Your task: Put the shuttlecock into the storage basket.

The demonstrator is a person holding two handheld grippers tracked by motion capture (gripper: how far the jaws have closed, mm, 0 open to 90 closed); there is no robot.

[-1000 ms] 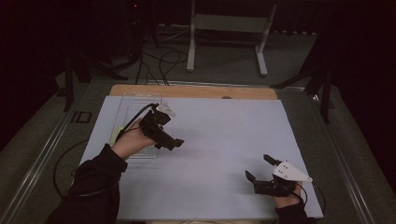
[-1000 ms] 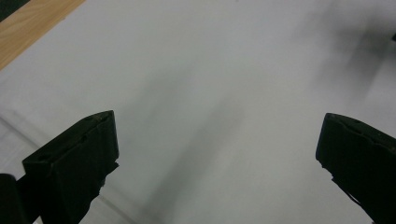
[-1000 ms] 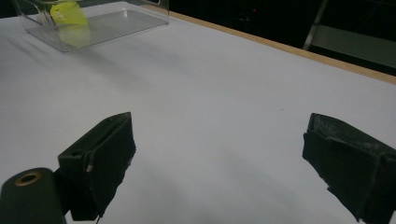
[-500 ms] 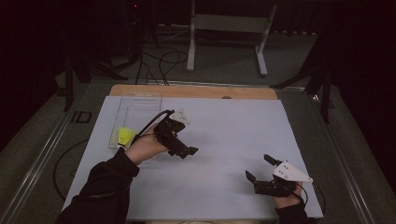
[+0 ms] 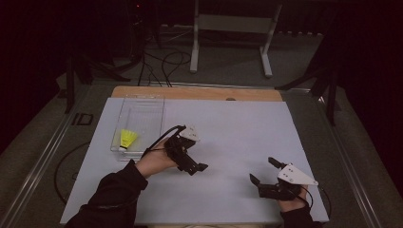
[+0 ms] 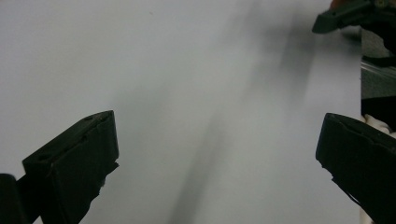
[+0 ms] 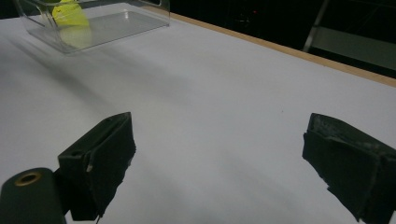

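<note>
Since both grippers are empty, the carrying part of the work looks finished. The left gripper [image 5: 190, 161] has its jaws spread wide with nothing between them; in the left gripper view there is bare white surface ahead of it. It hangs just above the worktop [image 5: 228, 128], a little right of the tray [image 5: 140, 124]. The right gripper [image 5: 262, 172] (low at the near right corner) also has its jaws wide apart and holds nothing, and it points across the sheet toward the tray.

The shuttlecock [image 5: 127, 138], yellow, lies inside the clear tray, at the end nearest to the person. In the right gripper view the shuttlecock [image 7: 69, 13] appears far off, behind the transparent wall, and well apart from both grippers.

My judgement: the placing is done, because the shuttlecock is in the tray and no gripper touches it. I see no other loose thing on the white sheet to be picked up. What is left seems small, perhaps bringing the left gripper to rest near the person, as the right one already is.
</note>
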